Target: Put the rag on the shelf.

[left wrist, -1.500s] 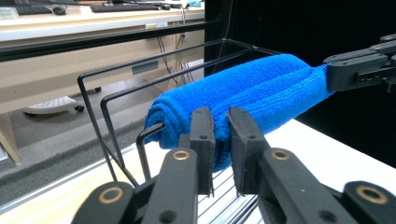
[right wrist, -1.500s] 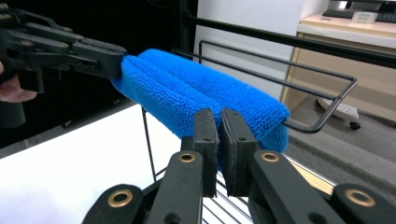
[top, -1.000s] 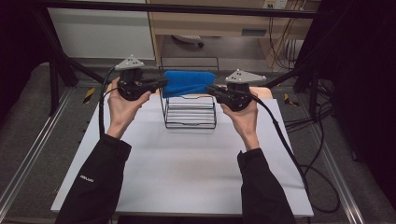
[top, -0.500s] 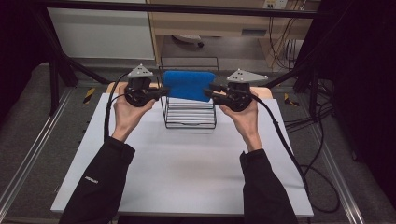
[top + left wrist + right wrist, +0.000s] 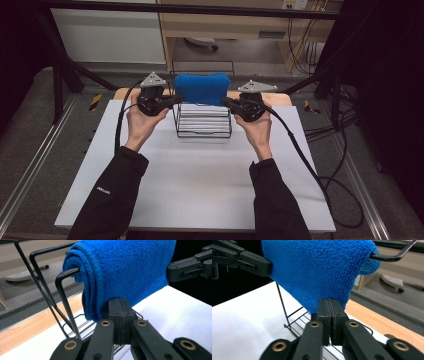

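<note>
A folded blue towel [image 5: 202,89] hangs over the top bar of a black wire rack [image 5: 202,131] at the far middle of the white table [image 5: 200,185]. My left gripper [image 5: 176,100] is shut on the towel's lower left corner, and my right gripper [image 5: 224,102] is shut on its lower right corner. In the left gripper view the shut jaws [image 5: 119,321] meet at the bottom edge of the towel [image 5: 125,272], beside a rack wire [image 5: 63,297]. The right gripper view has its shut jaws [image 5: 329,315] under the towel [image 5: 317,272], with the left gripper [image 5: 244,261] beyond.
The rack's base holds a row of horizontal wires [image 5: 202,120]. A wooden strip [image 5: 280,98] runs along the table's far edge, with a cabinet [image 5: 240,25] behind. Cables [image 5: 325,130] trail on the floor at the right.
My left gripper has moved right, closer to the rack. The towel now looks narrower and more bunched between the two grippers.
</note>
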